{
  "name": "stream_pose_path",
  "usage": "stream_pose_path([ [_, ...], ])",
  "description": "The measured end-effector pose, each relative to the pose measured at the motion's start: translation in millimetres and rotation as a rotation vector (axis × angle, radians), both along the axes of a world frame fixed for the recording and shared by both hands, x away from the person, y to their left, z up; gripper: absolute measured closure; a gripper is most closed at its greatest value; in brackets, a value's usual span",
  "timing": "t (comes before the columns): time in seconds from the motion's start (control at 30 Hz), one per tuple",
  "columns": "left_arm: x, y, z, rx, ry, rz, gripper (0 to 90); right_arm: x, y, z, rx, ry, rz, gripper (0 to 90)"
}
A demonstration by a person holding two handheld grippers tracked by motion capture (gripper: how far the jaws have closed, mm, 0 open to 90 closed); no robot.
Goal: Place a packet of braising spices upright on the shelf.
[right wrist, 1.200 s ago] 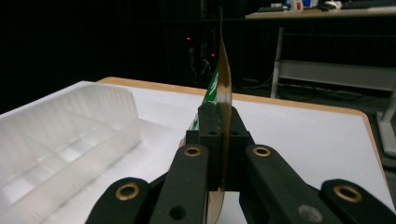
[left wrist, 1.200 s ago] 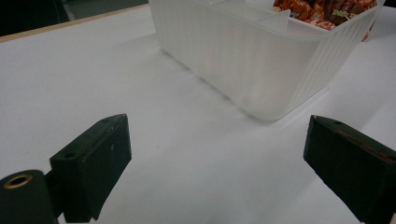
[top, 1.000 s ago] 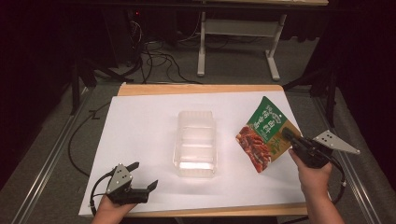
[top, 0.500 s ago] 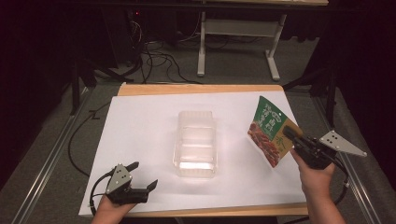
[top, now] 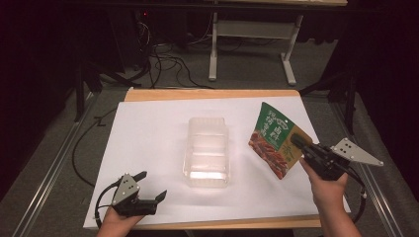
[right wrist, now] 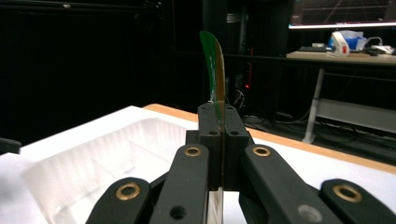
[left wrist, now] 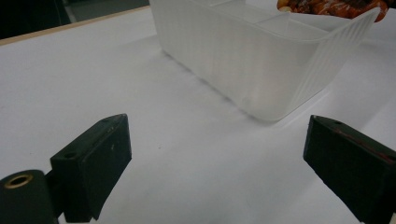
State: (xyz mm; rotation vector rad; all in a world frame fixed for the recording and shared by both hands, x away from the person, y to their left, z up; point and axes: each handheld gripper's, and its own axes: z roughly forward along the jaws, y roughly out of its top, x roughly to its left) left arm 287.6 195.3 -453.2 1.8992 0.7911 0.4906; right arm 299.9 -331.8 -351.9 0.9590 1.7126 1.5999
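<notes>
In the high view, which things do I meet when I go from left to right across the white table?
Left claw, open near the front edge → clear plastic tray in the middle → green snack pouch, lifted off the table → right claw, shut on the pouch's edge.

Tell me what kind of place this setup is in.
Probably a lab or recording studio, not a home. A wooden table covered with white paper stands amid dark black curtains, loose cables on the grey floor, and a white-framed workbench stands behind it.
</notes>
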Motion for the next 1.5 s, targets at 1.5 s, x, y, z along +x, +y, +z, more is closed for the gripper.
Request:
stream_pose_path([
  [1.5,-2.7,2.8,0.6,-0.003,-0.009,0.005,8.3,23.6,97.2,39.5,-0.014,-0.059,0.350,90.0],
])
